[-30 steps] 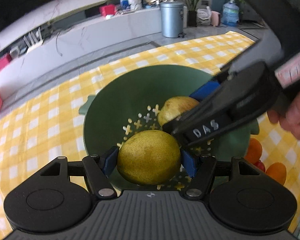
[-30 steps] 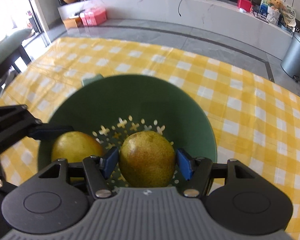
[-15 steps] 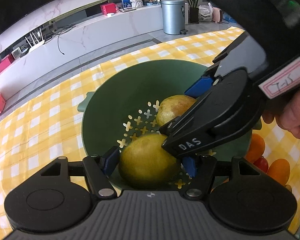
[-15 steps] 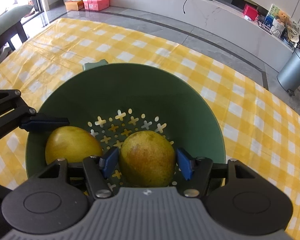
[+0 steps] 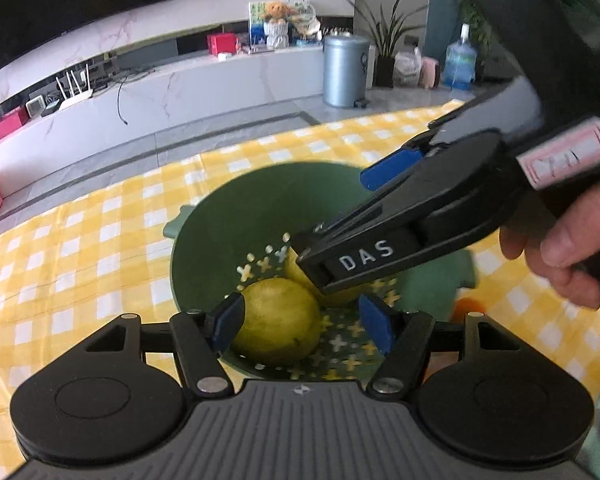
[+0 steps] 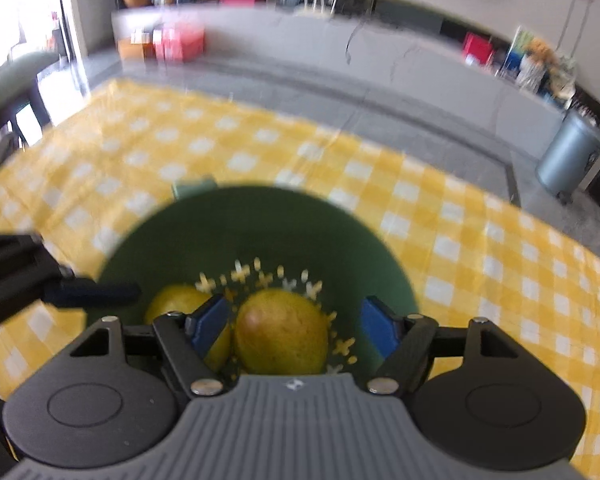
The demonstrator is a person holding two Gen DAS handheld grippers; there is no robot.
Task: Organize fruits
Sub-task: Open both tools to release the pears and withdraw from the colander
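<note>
Both pears lie in the bowl (image 5: pixel 220 240). The left gripper (image 5: pixel 300 330) stands wide, its pear (image 5: pixel 276 320) loose between the jaws; the right gripper (image 6: pixel 288 330) is opening around its pear (image 6: pixel 280 330). Lift each straight up, without nudging the fruit.

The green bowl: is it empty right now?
No, the green bowl holds two yellow-green pears lying side by side on its perforated bottom.

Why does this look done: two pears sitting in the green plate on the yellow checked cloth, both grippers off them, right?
Not a plate. The pears lie in a deep green colander with cross-shaped drain holes, as the left wrist view shows. The rest holds: yellow checked cloth, left gripper open, right gripper opening with its pads off the pear.
</note>
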